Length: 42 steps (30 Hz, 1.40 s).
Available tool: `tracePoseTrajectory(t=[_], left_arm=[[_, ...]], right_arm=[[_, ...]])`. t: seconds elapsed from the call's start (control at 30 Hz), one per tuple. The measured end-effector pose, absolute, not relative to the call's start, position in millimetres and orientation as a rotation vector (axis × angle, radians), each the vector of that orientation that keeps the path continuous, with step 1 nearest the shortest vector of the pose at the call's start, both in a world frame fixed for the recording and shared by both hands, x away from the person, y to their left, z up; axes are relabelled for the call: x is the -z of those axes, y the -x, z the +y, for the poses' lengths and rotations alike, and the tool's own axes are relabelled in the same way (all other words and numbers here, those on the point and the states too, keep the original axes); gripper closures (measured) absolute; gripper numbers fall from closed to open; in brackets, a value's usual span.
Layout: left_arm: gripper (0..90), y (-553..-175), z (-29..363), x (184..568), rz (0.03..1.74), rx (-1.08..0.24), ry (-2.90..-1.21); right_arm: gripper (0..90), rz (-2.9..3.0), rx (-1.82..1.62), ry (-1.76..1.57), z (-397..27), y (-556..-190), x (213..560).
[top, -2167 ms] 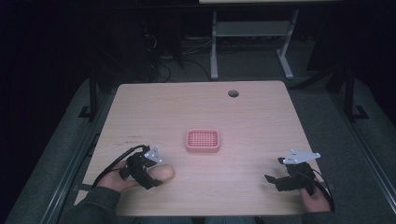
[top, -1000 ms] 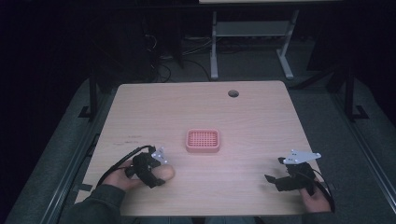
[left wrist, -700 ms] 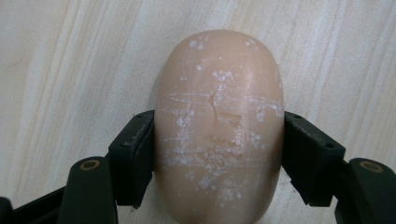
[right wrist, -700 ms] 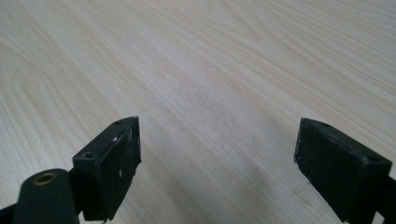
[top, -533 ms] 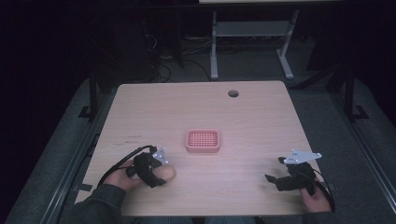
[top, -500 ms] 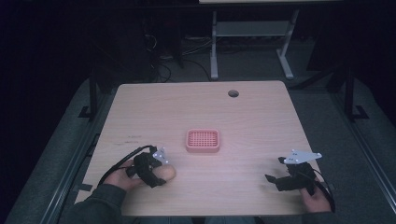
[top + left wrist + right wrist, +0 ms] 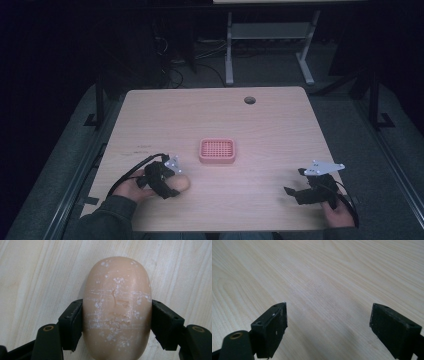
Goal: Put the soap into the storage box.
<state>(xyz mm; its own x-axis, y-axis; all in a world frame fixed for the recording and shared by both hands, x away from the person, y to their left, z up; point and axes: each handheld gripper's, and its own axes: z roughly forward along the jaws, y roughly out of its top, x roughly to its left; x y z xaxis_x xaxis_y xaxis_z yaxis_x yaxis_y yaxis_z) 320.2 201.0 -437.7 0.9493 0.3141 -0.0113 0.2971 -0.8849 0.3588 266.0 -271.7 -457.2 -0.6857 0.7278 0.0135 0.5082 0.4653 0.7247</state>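
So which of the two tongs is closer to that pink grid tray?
The left. The left tongs, clamped on a tan soap bar, sit just near-left of the pink tray; the right tongs hang open, farther off at the near-right.

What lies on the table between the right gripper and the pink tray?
Nothing: in the high view the stretch of table between the right gripper and the pink tray is bare wood.

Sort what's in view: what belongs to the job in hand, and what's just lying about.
In the job, by my reading:
- soap bar, clamped in the left gripper
- pink soap dish, probably where it goes

Lying about or idle:
- right gripper, open above the bare table
- metal stand on the floor behind
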Motion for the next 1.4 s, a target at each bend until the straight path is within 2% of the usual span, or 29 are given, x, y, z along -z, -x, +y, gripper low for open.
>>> tracePoseTrajectory(t=[1.4], left_arm=[[32.7,-350,180,417,0.437,-0.064,-2.720]], right_arm=[[14.1,2.417,-1.066,-1.048,-275,-266,457]])
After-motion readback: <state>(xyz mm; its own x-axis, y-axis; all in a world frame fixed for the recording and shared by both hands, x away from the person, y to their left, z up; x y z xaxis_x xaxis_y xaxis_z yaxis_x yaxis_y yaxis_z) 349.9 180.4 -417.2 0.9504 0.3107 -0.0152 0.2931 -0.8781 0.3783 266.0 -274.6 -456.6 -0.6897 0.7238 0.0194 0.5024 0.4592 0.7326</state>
